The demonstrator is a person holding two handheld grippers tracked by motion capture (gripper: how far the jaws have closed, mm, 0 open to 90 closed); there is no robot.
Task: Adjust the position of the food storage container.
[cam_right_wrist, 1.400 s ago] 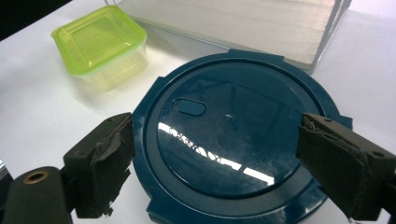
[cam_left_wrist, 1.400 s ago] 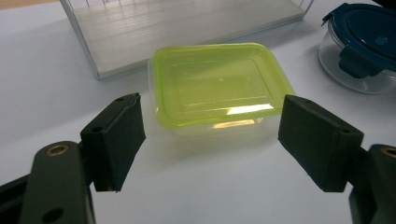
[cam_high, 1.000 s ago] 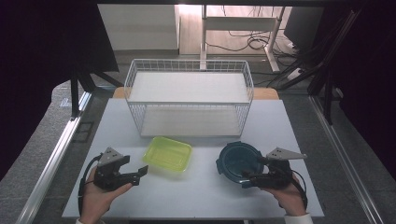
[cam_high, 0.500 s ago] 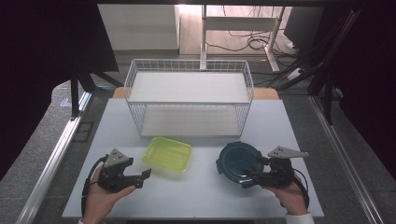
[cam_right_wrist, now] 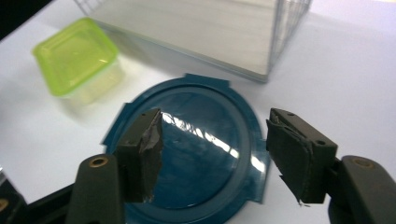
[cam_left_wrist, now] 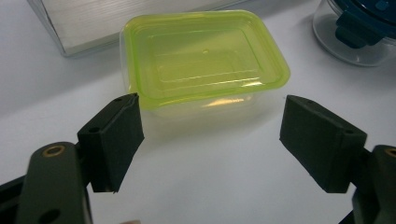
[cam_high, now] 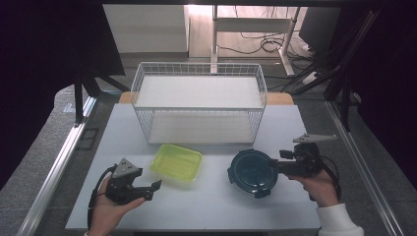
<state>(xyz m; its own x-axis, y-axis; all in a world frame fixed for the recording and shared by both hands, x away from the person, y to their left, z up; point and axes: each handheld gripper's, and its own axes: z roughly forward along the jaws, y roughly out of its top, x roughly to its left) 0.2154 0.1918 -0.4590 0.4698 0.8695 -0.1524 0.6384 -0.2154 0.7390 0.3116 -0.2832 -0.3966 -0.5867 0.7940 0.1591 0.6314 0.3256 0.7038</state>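
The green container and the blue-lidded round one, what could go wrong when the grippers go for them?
The open left gripper may push the light green container toward the wire basket rather than closing around it. The right gripper hangs open over the flat blue lid, which could slip from its hold.

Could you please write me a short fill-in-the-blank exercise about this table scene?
1. The rectangular container has a ____ lid.
2. The left tool points at that container with its jaws ____.
3. The round container has a dark ____ lid.
4. Behind both stands a white wire ____.

Missing words: green; open; blue; rack
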